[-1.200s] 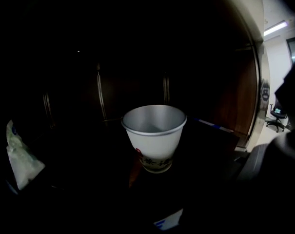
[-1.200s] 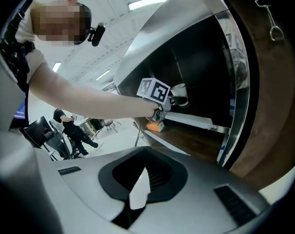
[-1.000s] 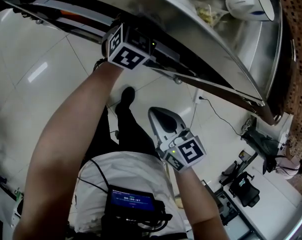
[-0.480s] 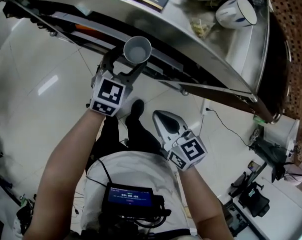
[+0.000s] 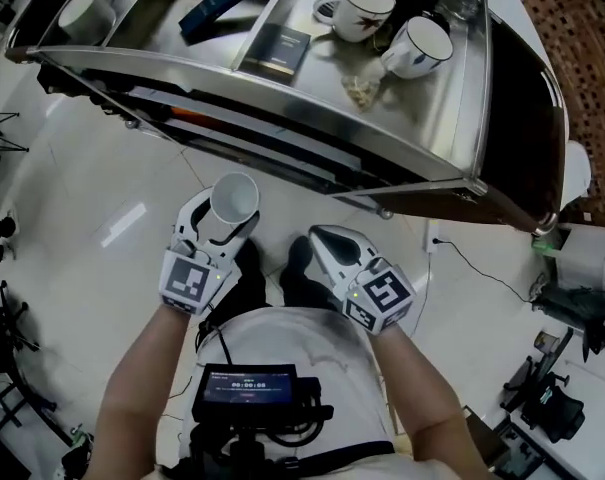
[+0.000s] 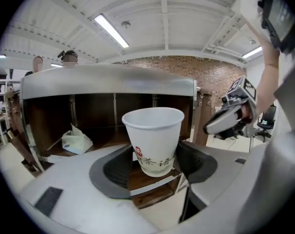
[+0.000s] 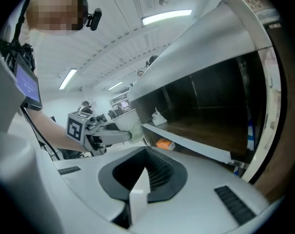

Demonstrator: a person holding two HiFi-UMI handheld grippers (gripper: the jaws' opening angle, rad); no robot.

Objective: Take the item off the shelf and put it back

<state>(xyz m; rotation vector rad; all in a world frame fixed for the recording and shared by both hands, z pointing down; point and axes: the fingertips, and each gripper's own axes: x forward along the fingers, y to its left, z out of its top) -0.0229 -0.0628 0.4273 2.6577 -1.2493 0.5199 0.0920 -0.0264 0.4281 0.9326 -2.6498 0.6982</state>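
Left gripper view shows your left gripper (image 6: 154, 167) pinching the paper cup (image 6: 153, 138) low on its wall, shelf (image 5: 312, 120) at twelve o'clock. Squeeze harder and it crumples; tilt and it slips. Right gripper (image 7: 139, 189) is closed and empty.

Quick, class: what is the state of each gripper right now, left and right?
Left gripper: jaws closed on the white paper cup, held upright.
Right gripper: jaws closed, nothing between them.

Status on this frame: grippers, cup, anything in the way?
Left gripper clamped on paper cup, upright, clear of the shelf unit. Right gripper shut, empty. Nothing seen between cup and shelf.
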